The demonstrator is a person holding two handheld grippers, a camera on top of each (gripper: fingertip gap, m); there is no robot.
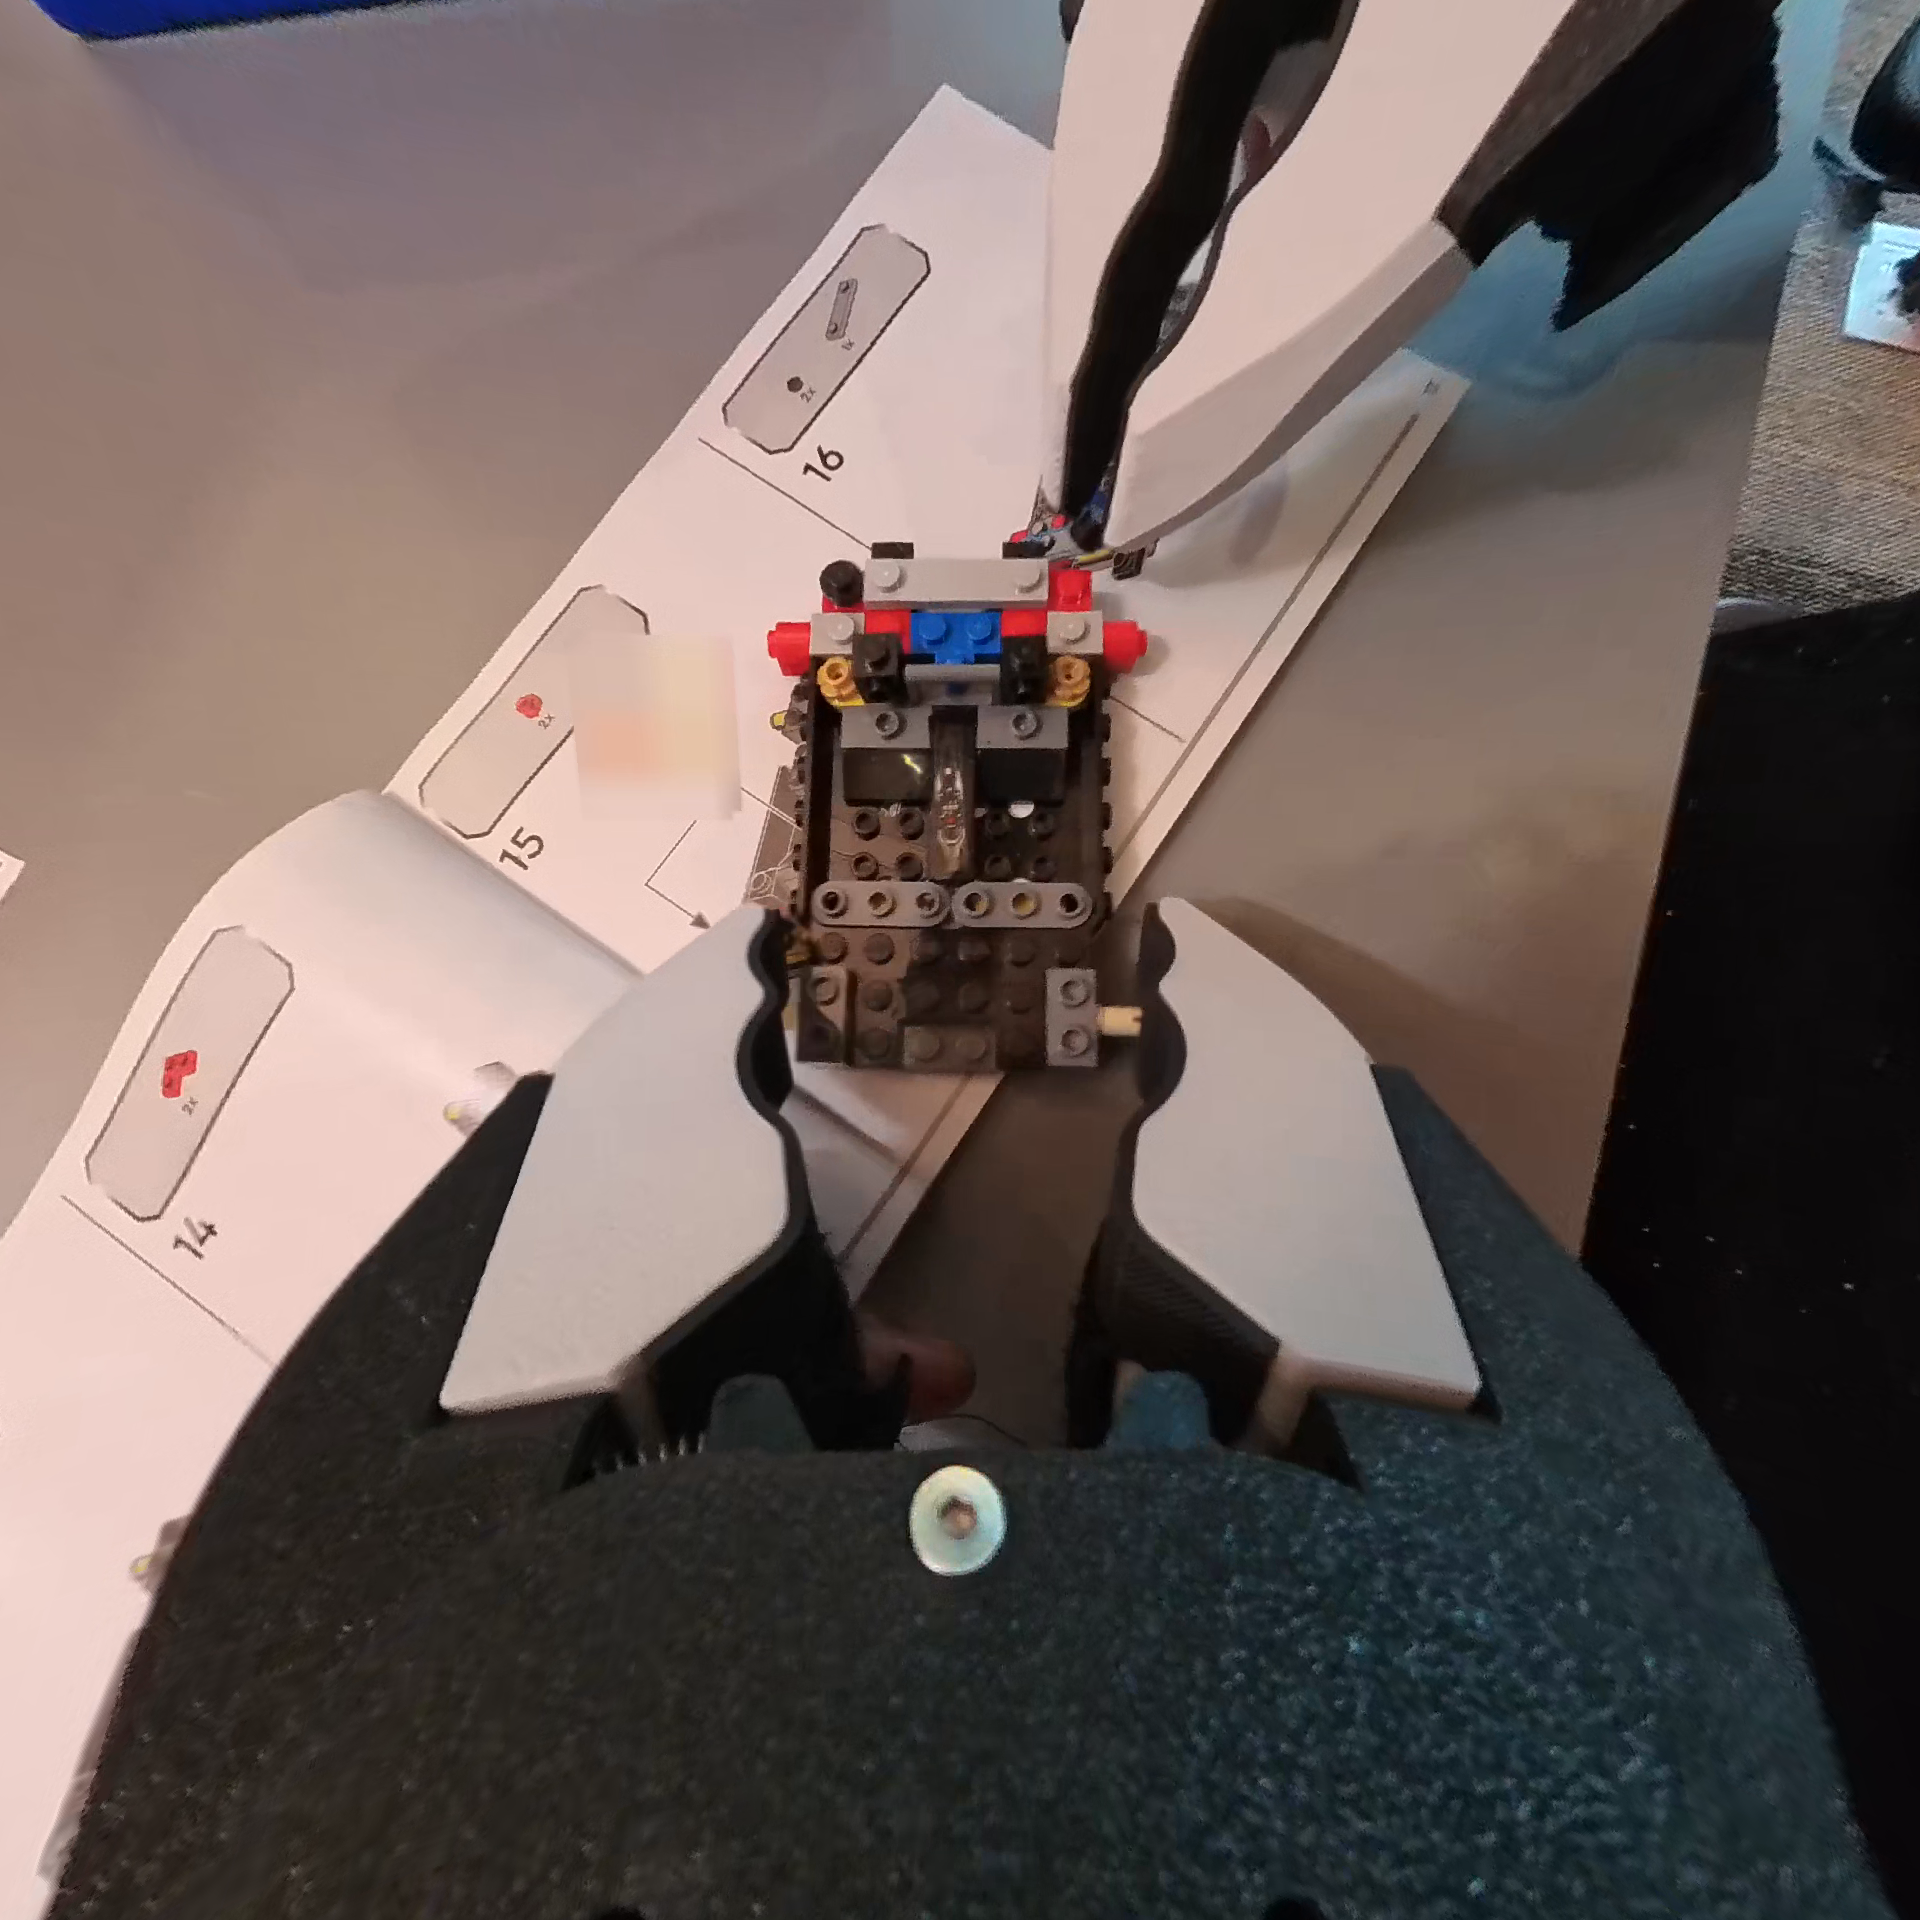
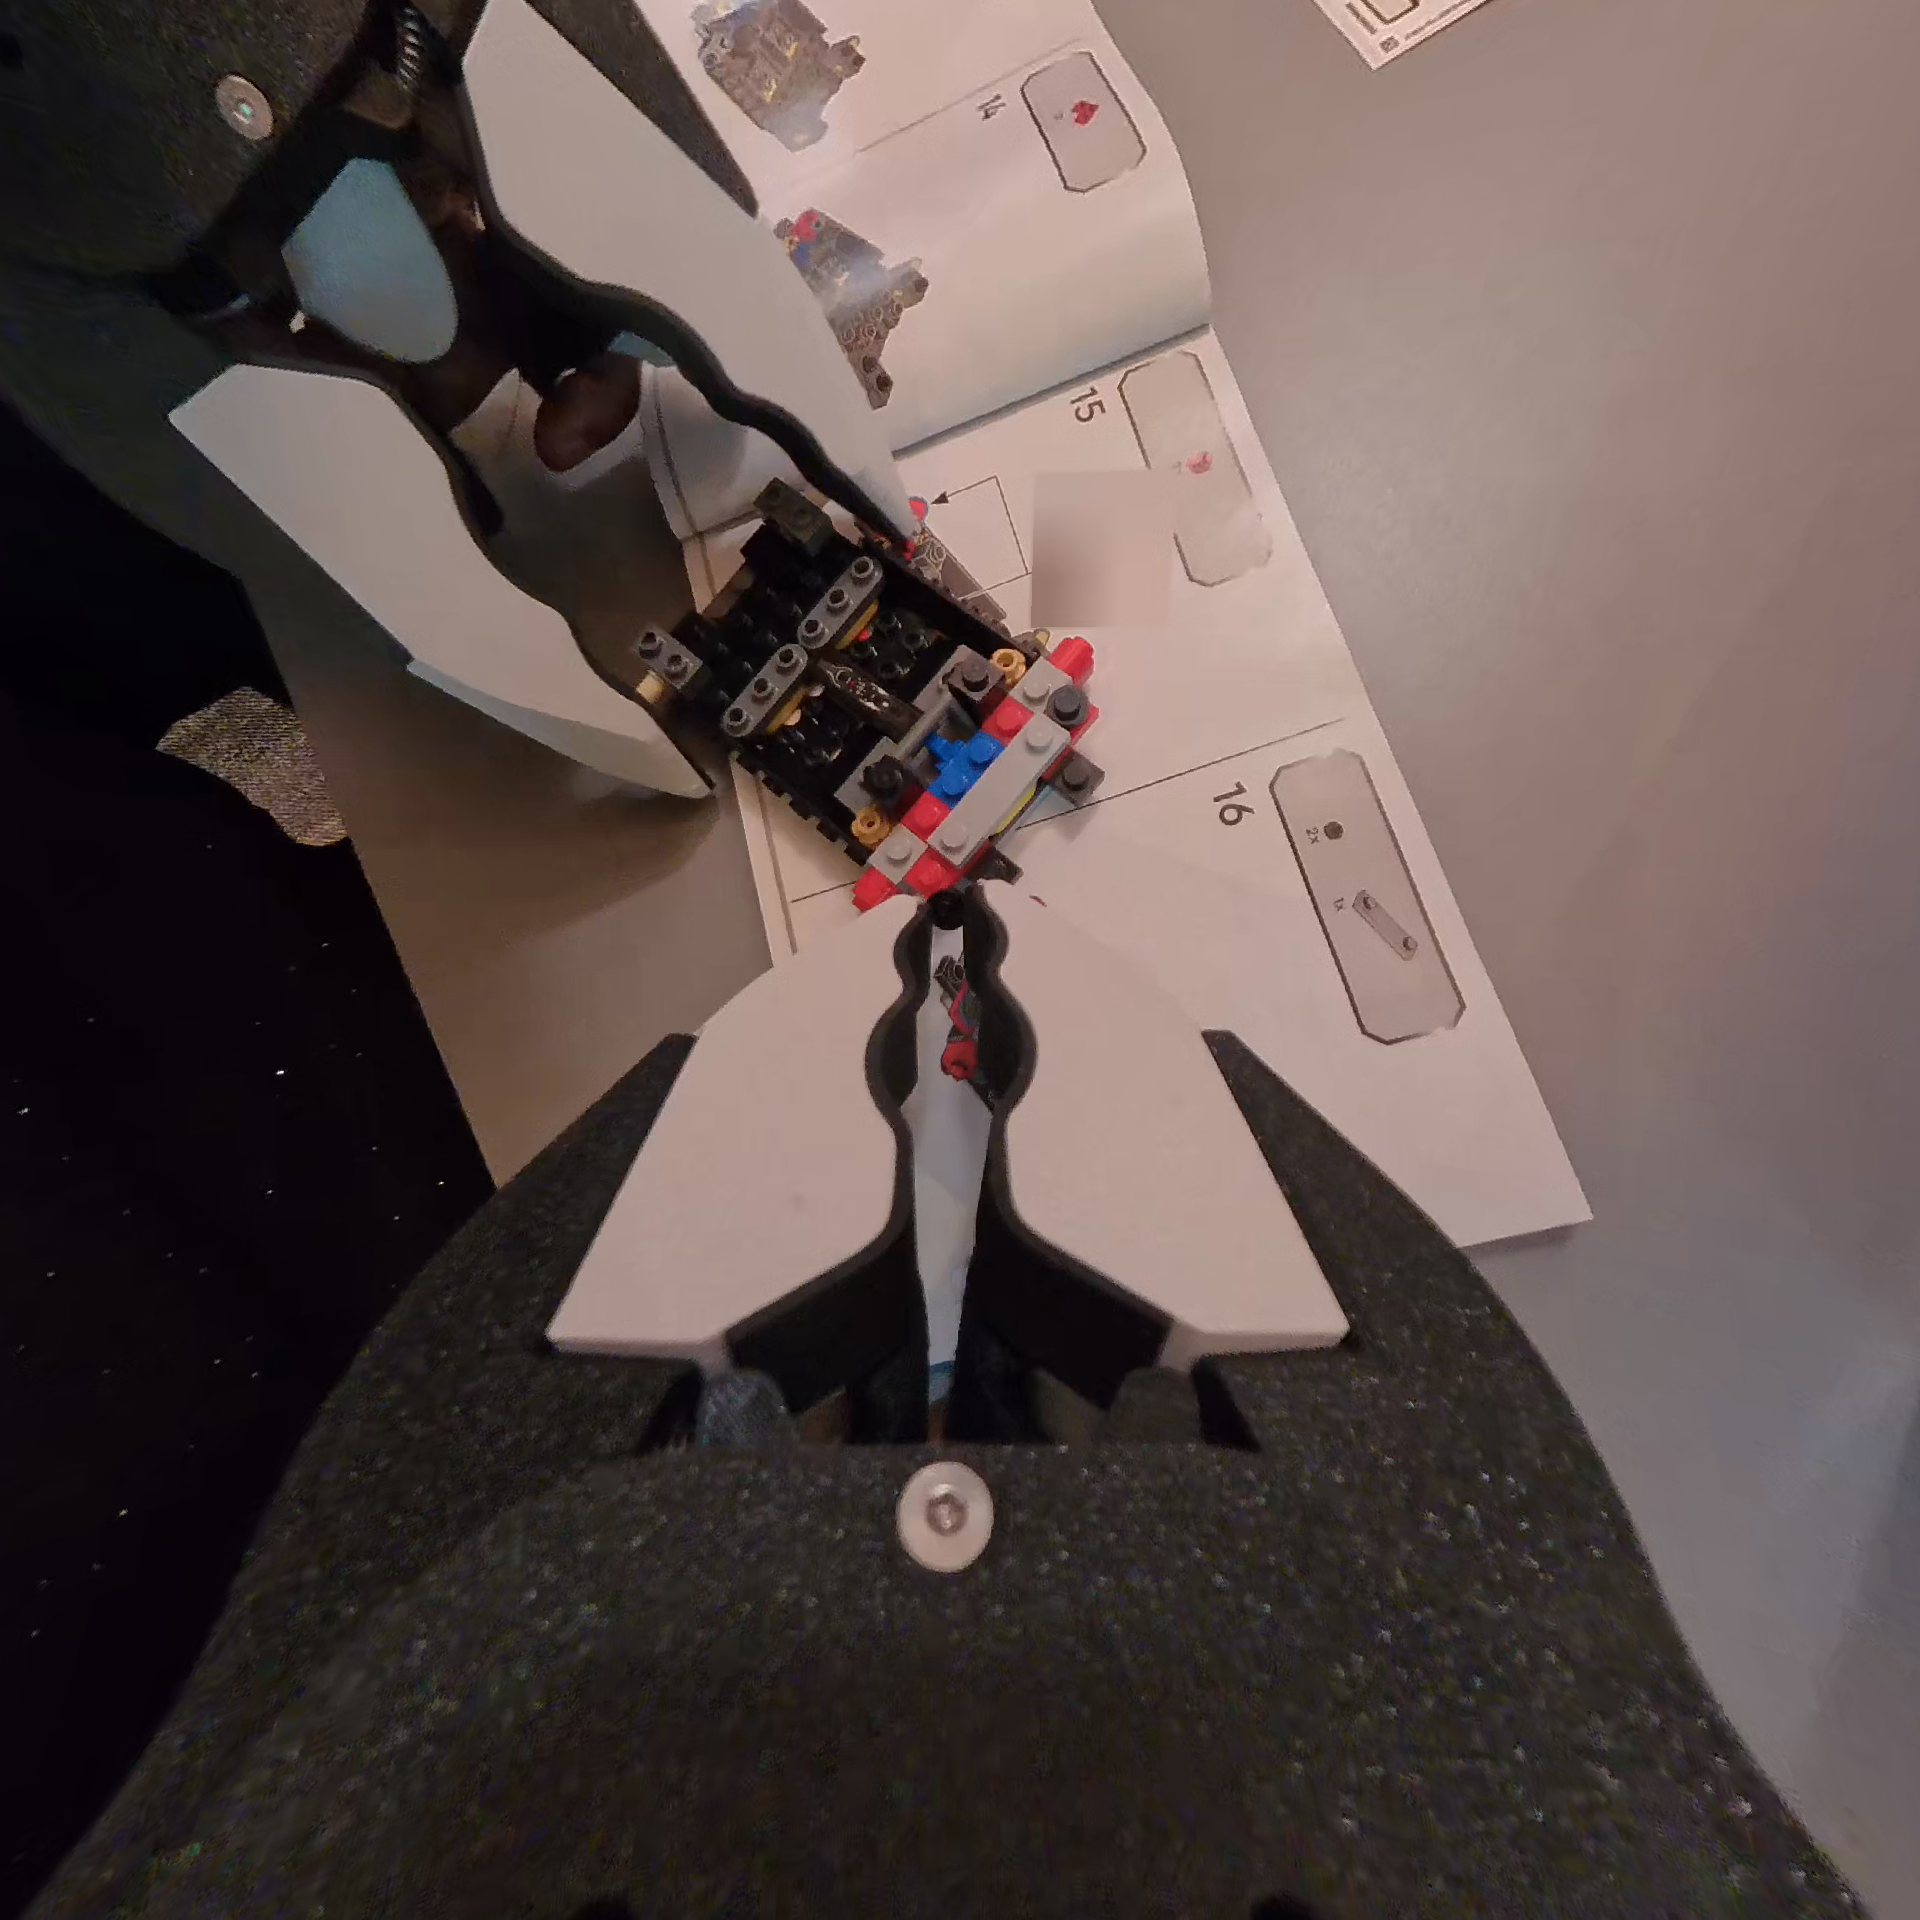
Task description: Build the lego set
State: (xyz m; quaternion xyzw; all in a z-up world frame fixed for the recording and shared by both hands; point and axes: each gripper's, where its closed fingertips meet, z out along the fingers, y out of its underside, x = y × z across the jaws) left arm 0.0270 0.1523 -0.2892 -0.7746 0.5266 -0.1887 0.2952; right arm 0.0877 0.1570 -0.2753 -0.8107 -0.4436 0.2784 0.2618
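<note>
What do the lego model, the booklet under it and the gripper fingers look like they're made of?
The lego model looks like hard moulded plastic: glossy studs, crisp edges, glints on its dark tiles. The booklet looks like matte white paper; it curves up at the fold. The left gripper has fingers that look like smooth grey rigid plastic with black wavy pads, probably rubbery.

Both tongs look alike — speckled black bodies, pale grey fingers with wavy black pads, one silver screw.

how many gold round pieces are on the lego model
2. One gold round piece sits at the left side of the black lego model, the other at the right, both just behind the red front. More may be hidden.
</note>
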